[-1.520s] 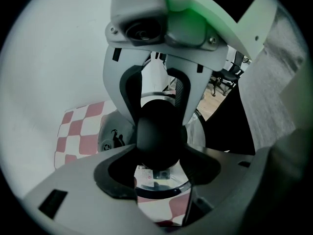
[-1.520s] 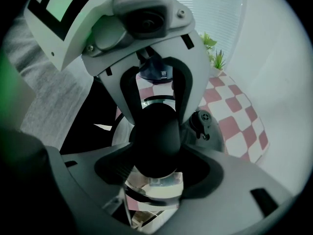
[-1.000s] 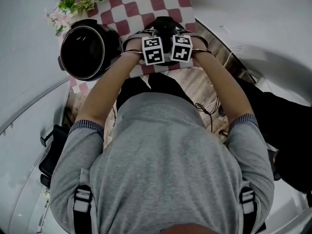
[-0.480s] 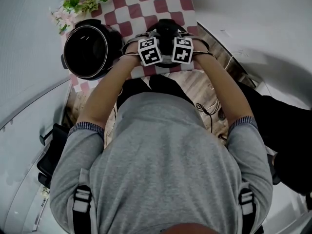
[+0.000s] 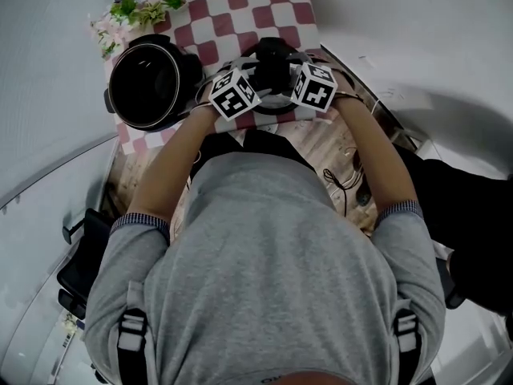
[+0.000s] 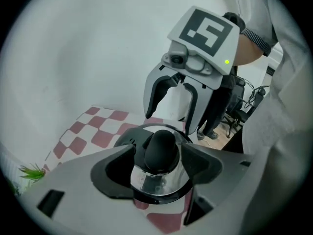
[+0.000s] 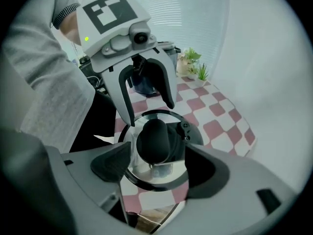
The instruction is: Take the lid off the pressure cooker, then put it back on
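The two marker cubes, side by side a second ago, have drawn apart and tipped outward, the left cube (image 5: 234,93) toward the pot (image 5: 144,87) and the right cube (image 5: 314,87) away from it. Both tools have lifted a little off the lid (image 6: 152,182).

The left tool (image 6: 156,153) has just been opening; its jaws stand wide on either side of the lid's black knob (image 6: 160,146), and the pads do not press on it. The right tool (image 7: 157,153) has also just been opening, and its jaws likewise stand apart around the knob without gripping.

The lid lies flat on the red-and-white checked cloth (image 5: 248,14), knob up, directly under both tools. The pot stands open on the same cloth, near the lid on the left tool's side, with a small plant (image 5: 132,10) just beyond it.
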The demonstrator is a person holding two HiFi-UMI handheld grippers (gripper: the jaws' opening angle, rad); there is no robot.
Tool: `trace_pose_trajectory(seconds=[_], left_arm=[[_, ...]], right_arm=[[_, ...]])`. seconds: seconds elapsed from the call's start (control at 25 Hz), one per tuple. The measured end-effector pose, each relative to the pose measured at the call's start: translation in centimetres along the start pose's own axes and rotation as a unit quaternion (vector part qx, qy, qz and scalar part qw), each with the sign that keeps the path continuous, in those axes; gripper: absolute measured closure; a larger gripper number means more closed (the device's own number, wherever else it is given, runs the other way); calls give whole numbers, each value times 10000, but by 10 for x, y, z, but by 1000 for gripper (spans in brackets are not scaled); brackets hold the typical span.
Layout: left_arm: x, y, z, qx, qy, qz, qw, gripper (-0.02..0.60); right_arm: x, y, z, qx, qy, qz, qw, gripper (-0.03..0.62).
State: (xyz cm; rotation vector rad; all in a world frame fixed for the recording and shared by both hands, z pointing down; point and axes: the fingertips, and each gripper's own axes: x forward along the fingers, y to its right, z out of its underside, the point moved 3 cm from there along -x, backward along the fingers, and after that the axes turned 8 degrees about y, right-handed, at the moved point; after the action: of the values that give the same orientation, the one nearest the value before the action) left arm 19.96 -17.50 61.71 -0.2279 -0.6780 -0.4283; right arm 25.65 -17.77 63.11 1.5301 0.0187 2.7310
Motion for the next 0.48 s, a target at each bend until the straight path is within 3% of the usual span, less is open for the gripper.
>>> trace_pose_trajectory(seconds=[0.28, 0.48], left_arm=[[-41, 15, -27, 2, 885, -308, 9956, 258], [-85, 15, -49, -314, 1734, -525, 9829, 258]], right_arm=[[-41, -4, -25, 190, 766, 578, 9952, 227], [-64, -10, -49, 555, 1374, 659, 9868, 206]])
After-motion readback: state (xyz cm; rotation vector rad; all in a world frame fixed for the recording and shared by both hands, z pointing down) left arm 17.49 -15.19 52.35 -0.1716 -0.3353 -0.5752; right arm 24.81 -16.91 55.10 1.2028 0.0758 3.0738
